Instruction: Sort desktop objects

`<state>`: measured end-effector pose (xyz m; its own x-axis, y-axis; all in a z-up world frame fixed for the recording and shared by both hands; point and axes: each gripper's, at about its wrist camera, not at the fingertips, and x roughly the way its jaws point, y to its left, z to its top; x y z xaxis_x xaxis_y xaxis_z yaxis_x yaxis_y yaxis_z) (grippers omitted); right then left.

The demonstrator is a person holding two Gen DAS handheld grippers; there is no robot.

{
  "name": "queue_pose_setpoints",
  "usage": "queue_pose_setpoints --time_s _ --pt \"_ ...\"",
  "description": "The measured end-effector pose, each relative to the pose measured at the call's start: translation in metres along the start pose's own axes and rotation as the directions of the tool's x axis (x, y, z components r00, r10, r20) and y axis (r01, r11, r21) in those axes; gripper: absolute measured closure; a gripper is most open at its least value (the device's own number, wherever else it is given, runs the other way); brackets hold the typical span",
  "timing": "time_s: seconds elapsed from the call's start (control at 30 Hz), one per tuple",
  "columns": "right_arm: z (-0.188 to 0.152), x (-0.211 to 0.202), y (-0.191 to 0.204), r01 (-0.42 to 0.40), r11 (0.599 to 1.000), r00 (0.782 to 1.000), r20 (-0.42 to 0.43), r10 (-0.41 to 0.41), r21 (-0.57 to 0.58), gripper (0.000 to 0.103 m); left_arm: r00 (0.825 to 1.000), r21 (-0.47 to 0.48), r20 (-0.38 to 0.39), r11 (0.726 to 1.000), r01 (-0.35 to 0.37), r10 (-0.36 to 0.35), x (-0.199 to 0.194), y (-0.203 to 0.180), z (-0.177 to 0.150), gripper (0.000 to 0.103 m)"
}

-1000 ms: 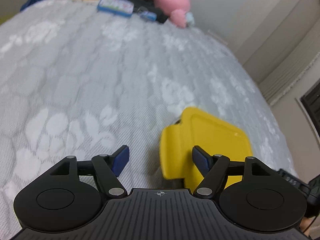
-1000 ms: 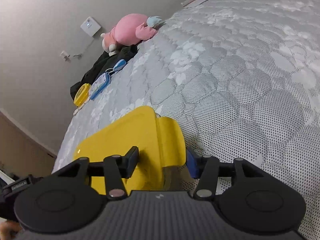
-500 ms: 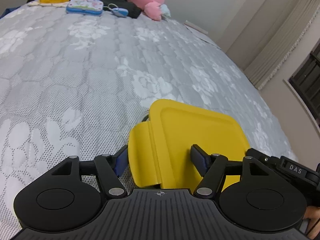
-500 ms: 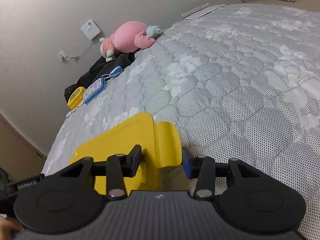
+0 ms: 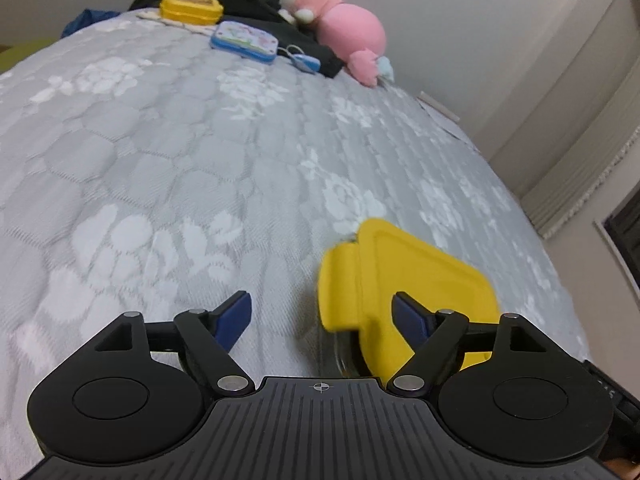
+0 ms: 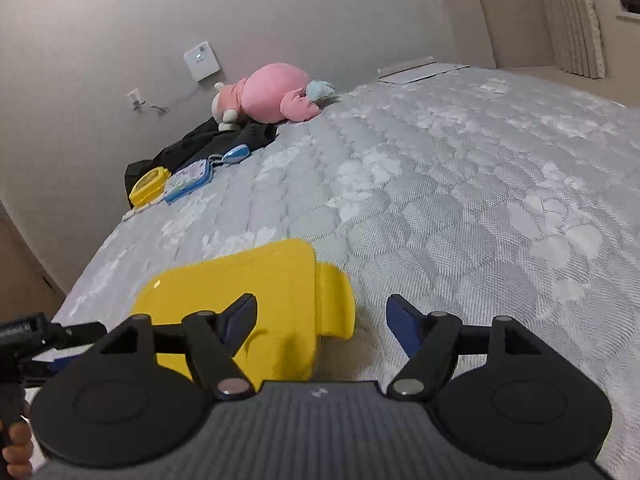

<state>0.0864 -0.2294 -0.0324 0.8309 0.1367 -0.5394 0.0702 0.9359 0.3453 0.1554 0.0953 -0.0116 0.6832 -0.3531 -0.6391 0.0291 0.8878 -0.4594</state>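
A: Start at the left. How do the jaws of the left gripper (image 5: 322, 318) stand?

B: Spread wide, nothing pinched. One blue fingertip (image 5: 236, 316) hangs over bare mattress (image 5: 160, 160); the other sits in front of the yellow lidded container (image 5: 404, 276), and I cannot tell whether it touches it.

A: And the container itself?

B: It lies on the mattress close to the near edge, towards the near right corner in the left wrist view. Its flap-like clasp (image 5: 340, 288) faces the gap between the left gripper's fingers. Beneath the lid there seems to be a clear body, but it is too blurred to be sure.

A: What about the right gripper (image 6: 322, 320)?

B: Its jaws are spread too, holding nothing. In the right wrist view the container (image 6: 248, 280) sits to the left of the gap, and the clasp (image 6: 334, 300) pokes into the open space between the fingers.

A: Anything along the far edge of the bed?

B: From the left in the left wrist view: a small yellow case (image 5: 191, 8), then a blue-rimmed flat case (image 5: 245, 40), a small blue keychain (image 5: 306, 64) just beside it, and a pink plush toy (image 5: 348, 32) lying partly on dark clothing (image 5: 248, 4). All of these are well apart from the container.
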Motion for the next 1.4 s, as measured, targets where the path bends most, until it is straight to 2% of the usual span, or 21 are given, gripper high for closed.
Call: queue_pose_setpoints --time_s 0.13,0.3,0.37,0.47,0.5,0.53,0.57,0.63,0.7,0.87,1.0,1.13,1.2,1.4 --pt "-0.013 -0.018 0.009 -0.031 0.999 0.999 -0.024 0.030 -0.014 0.023 1.000 0.008 -0.005 1.000 0.018 -0.018 -0.026 -0.011 -0.023 0.010" --pt "-0.031 -0.040 0.025 -0.050 0.997 0.998 -0.051 0.047 -0.052 0.020 1.000 0.004 -0.016 1.000 -0.003 0.003 -0.049 -0.026 -0.051 0.010" --pt "-0.039 -0.050 0.031 -0.039 0.997 0.998 -0.051 0.036 -0.066 0.016 1.000 0.037 -0.017 0.999 -0.021 0.021 -0.055 -0.037 -0.065 0.009" --pt "-0.052 -0.064 0.040 -0.022 0.994 0.999 -0.037 0.018 -0.108 0.012 0.995 0.195 0.001 0.976 -0.099 0.101 -0.056 -0.065 -0.090 0.008" --pt "-0.057 -0.068 0.043 -0.007 0.993 1.000 -0.027 0.004 -0.122 0.014 0.993 0.246 0.013 0.962 -0.119 0.119 -0.057 -0.074 -0.097 0.007" --pt "-0.062 -0.073 0.045 0.028 0.992 1.000 -0.009 -0.029 -0.124 0.011 0.990 0.264 0.035 0.954 -0.144 0.140 -0.059 -0.079 -0.101 0.007" --pt "-0.067 -0.079 0.045 0.068 0.991 0.998 0.011 -0.067 -0.112 0.005 0.989 0.260 0.047 0.955 -0.146 0.138 -0.063 -0.081 -0.105 0.004" --pt "-0.076 -0.088 0.045 0.139 0.986 0.990 0.044 -0.135 -0.093 0.000 0.993 0.209 0.056 0.971 -0.116 0.107 -0.069 -0.078 -0.115 0.000" --pt "-0.080 -0.088 0.043 0.157 0.981 0.987 0.037 -0.154 -0.111 0.000 0.992 0.200 0.044 0.972 -0.121 0.114 -0.070 -0.078 -0.123 0.000" --pt "-0.082 -0.082 0.049 0.193 0.959 0.981 0.073 -0.181 -0.210 0.000 0.982 0.298 0.086 0.936 -0.186 0.167 -0.070 -0.090 -0.124 0.000" --pt "-0.082 -0.076 0.055 0.203 0.935 0.979 0.088 -0.185 -0.290 0.000 0.982 0.272 0.100 0.944 -0.184 0.163 -0.068 -0.085 -0.111 0.000" --pt "-0.076 -0.064 0.060 0.196 0.918 0.979 0.126 -0.161 -0.344 0.000 0.987 0.219 0.050 0.963 -0.159 0.151 -0.057 -0.074 -0.095 0.000" --pt "-0.074 -0.059 0.062 0.220 0.905 0.972 0.161 -0.172 -0.364 0.000 0.985 0.197 0.021 0.965 -0.172 0.171 -0.052 -0.069 -0.095 0.000" --pt "-0.074 -0.057 0.056 0.157 0.935 0.987 0.089 -0.136 -0.316 0.000 0.980 0.203 0.049 0.959 -0.199 0.193 -0.056 -0.071 -0.100 0.000"
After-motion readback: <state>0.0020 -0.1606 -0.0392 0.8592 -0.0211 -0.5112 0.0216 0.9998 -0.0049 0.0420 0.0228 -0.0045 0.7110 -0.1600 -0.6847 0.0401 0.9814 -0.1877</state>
